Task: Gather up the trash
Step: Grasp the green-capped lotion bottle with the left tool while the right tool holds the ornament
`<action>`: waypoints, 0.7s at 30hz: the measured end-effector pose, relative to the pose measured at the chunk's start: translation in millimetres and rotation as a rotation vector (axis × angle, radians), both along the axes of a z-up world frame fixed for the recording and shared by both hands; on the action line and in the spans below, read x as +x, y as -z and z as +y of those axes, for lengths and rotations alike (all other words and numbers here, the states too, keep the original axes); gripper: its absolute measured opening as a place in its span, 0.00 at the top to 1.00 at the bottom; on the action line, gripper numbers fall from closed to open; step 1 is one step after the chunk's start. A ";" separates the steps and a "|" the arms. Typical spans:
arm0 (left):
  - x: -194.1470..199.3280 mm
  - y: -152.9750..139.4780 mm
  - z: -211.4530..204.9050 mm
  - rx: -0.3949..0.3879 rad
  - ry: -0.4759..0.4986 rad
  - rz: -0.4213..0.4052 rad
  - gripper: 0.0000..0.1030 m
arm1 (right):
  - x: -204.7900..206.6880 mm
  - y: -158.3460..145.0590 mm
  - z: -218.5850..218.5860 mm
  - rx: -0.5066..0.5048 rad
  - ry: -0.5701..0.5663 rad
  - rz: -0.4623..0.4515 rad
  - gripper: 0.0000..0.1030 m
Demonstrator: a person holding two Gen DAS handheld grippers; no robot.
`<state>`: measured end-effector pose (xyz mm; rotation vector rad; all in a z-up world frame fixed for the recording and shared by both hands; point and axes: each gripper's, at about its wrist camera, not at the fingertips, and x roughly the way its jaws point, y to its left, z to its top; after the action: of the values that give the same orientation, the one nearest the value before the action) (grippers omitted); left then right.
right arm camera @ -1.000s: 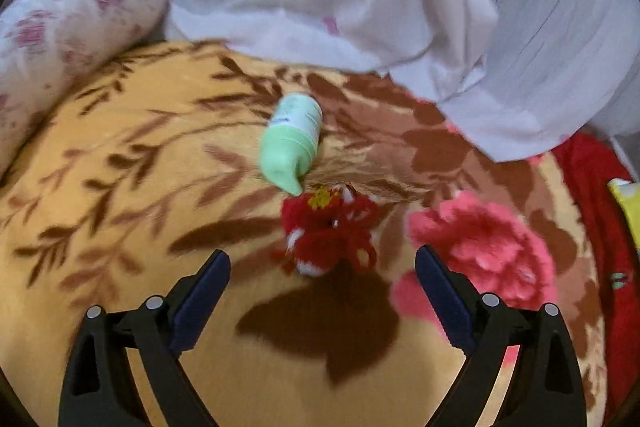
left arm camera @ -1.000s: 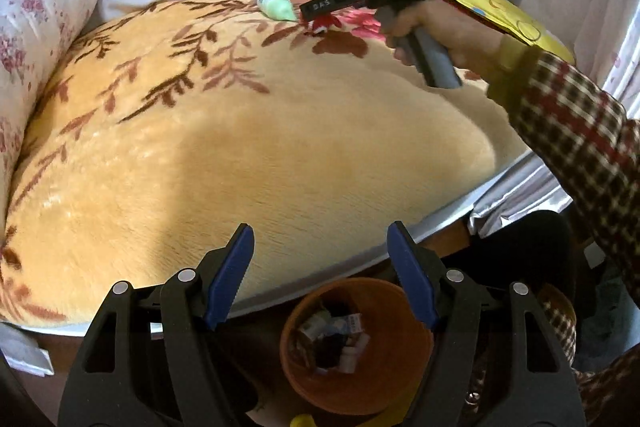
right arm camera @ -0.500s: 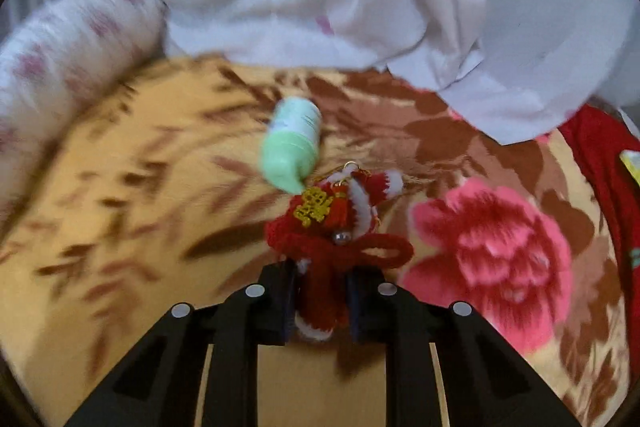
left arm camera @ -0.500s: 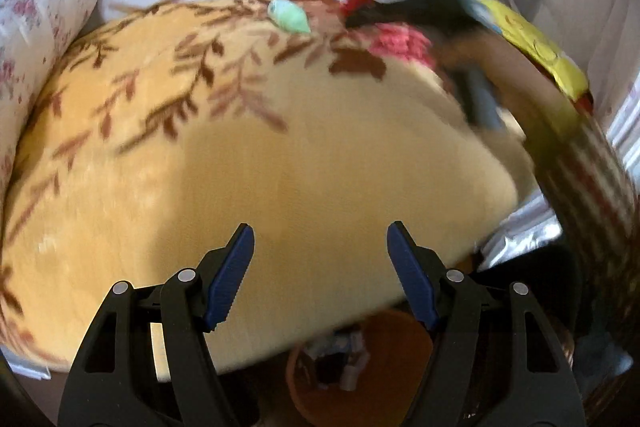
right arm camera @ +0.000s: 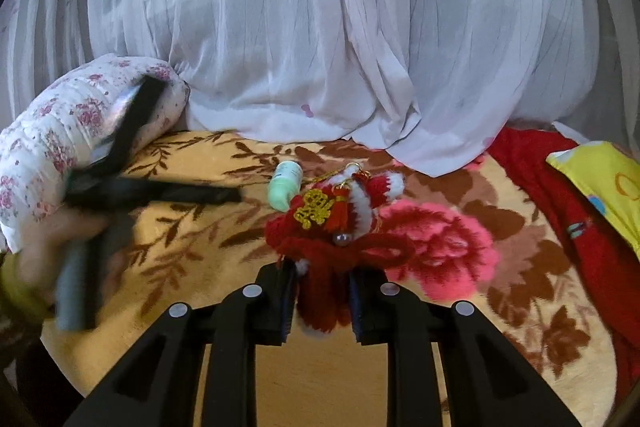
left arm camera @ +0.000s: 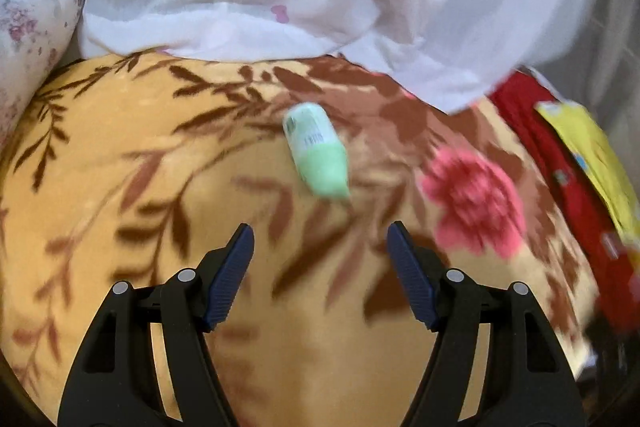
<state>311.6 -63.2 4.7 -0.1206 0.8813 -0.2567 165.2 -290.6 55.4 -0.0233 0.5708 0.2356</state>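
Lifted off the blanket (right arm camera: 328,379), red ornament (right arm camera: 336,227) sits clamped in right jaws; left jaws gape near green bottle (left arm camera: 318,151).

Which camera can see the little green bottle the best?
The left wrist view. The green bottle lies there big and uncovered on the flowery blanket, just ahead of the open left gripper. In the right wrist view it looks small, partly hidden behind the red ornament.
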 end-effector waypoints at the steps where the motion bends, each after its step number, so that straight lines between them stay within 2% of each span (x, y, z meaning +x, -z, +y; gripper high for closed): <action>1: 15.9 5.0 -4.9 0.003 -0.018 0.005 0.34 | -2.1 0.0 -3.1 0.006 -0.001 -0.002 0.79; 8: 81.5 35.0 -27.6 0.082 -0.110 0.049 0.34 | -4.1 3.9 -12.4 0.023 0.001 0.002 0.78; 11: 96.4 46.9 -29.4 0.071 -0.133 0.061 0.33 | -3.5 4.4 -12.2 0.028 -0.004 0.002 0.78; 13: 98.3 50.2 -31.9 0.062 -0.128 0.052 0.39 | -2.1 6.7 -11.3 0.026 -0.010 0.009 0.77; 14: 97.4 50.3 -33.3 0.050 -0.107 0.047 0.51 | -1.6 7.6 -10.8 0.028 -0.011 0.012 0.77; 17: 90.2 47.6 -35.6 0.067 -0.086 0.019 0.52 | -1.1 8.8 -7.7 0.029 -0.016 0.017 0.77; 21: 77.6 41.8 -27.3 0.048 -0.070 -0.003 0.52 | -3.1 6.7 -6.7 0.034 -0.017 0.006 0.77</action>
<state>389.2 -90.5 -37.2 -0.1061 0.8781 -0.1704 162.1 -297.3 48.6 0.0054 0.5729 0.2623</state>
